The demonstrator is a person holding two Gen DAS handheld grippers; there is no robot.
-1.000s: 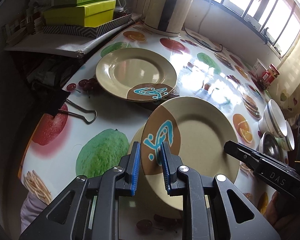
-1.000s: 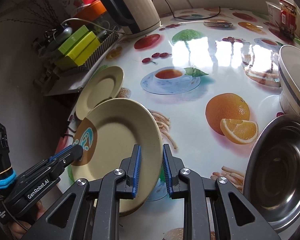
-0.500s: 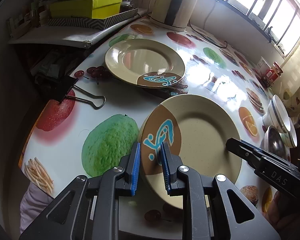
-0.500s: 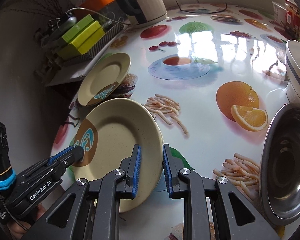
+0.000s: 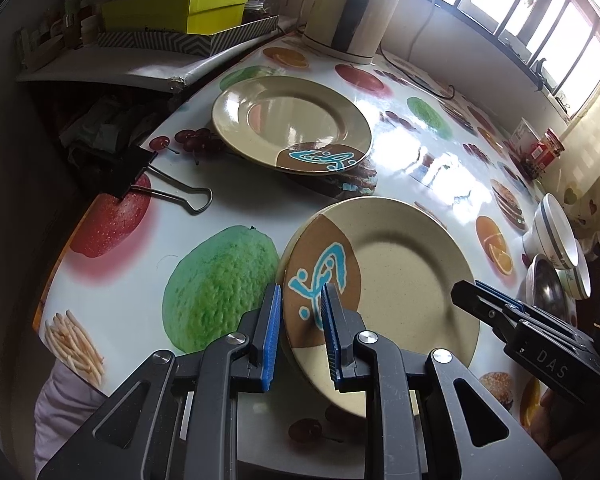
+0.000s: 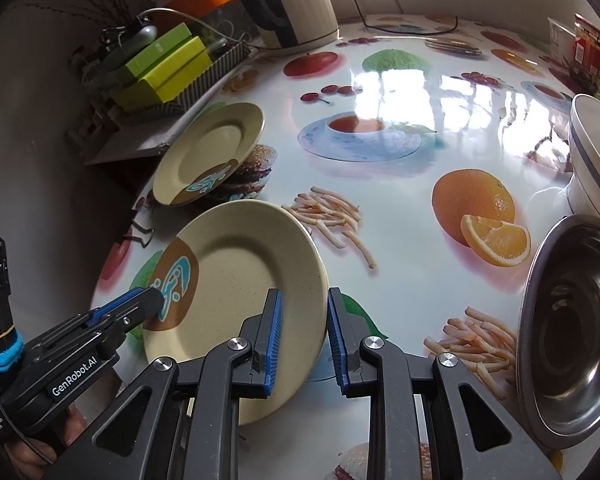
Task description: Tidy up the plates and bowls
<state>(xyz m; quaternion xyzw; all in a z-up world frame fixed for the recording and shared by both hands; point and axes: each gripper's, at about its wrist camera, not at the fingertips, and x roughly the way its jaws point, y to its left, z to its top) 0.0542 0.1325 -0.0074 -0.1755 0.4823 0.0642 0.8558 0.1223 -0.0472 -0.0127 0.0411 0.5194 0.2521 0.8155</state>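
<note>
A beige plate (image 5: pixel 400 280) with a brown patch and blue motif hangs tilted just above the fruit-print table, held from both sides. My left gripper (image 5: pixel 300 320) is shut on its brown-patch rim. My right gripper (image 6: pixel 302 320) is shut on the opposite rim (image 6: pixel 236 272). Each gripper shows in the other's view: the right gripper (image 5: pixel 466 296) and the left gripper (image 6: pixel 152 300). A second matching plate (image 5: pixel 292 120) lies flat farther back on the left (image 6: pixel 208 152).
A steel bowl (image 6: pixel 572 320) and white blue-striped bowls (image 6: pixel 592 148) stand at the right. A kettle (image 5: pixel 352 12) is at the back, and green boxes (image 5: pixel 176 8) are on a shelf at the left. A binder clip (image 5: pixel 160 188) grips the table's left edge. A red jar (image 5: pixel 540 152) stands by the window.
The held plate has shifted a little toward the near left, uncovering printed fries on the tablecloth. Both grippers keep their hold on its rim.
</note>
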